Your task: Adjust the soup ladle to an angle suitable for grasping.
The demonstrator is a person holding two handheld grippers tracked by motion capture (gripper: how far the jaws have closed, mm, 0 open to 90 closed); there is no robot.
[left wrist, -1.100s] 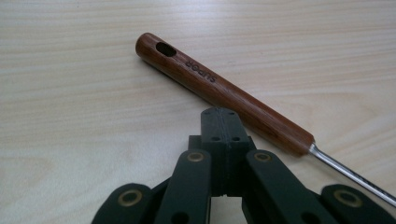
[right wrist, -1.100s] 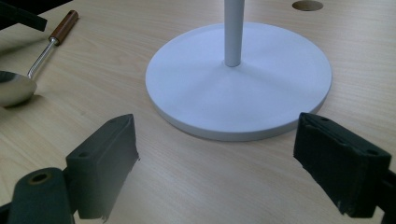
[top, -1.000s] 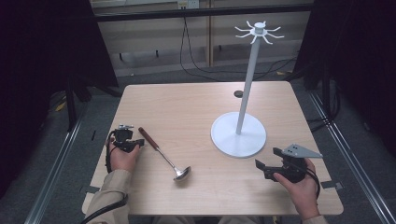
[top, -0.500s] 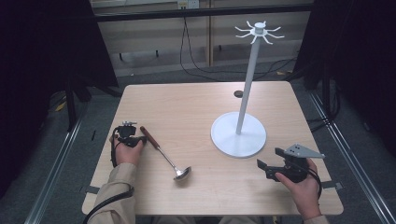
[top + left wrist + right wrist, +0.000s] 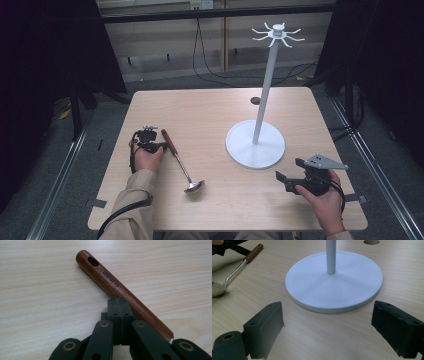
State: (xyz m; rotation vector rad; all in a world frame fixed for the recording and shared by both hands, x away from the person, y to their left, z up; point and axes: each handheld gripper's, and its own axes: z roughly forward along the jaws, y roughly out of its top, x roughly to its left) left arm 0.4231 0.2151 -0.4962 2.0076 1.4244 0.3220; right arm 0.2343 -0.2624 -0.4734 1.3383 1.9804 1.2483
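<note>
Wooden ladle (image 5: 179, 161) handle lies beside your closed, empty left gripper (image 5: 117, 306) near the table's (image 5: 210, 107) left edge, while your right gripper (image 5: 327, 327) waits wide open, likely to steady the stand (image 5: 255, 144).

Left gripper view: my left gripper (image 5: 120, 305) covers middle of ladle handle (image 5: 110, 282); steel shaft, bowl cut off at bottom edge.
Right gripper view: stand pole (image 5: 331, 256) cut at top; ladle bowl (image 5: 217, 289) cropped at left edge.
</note>
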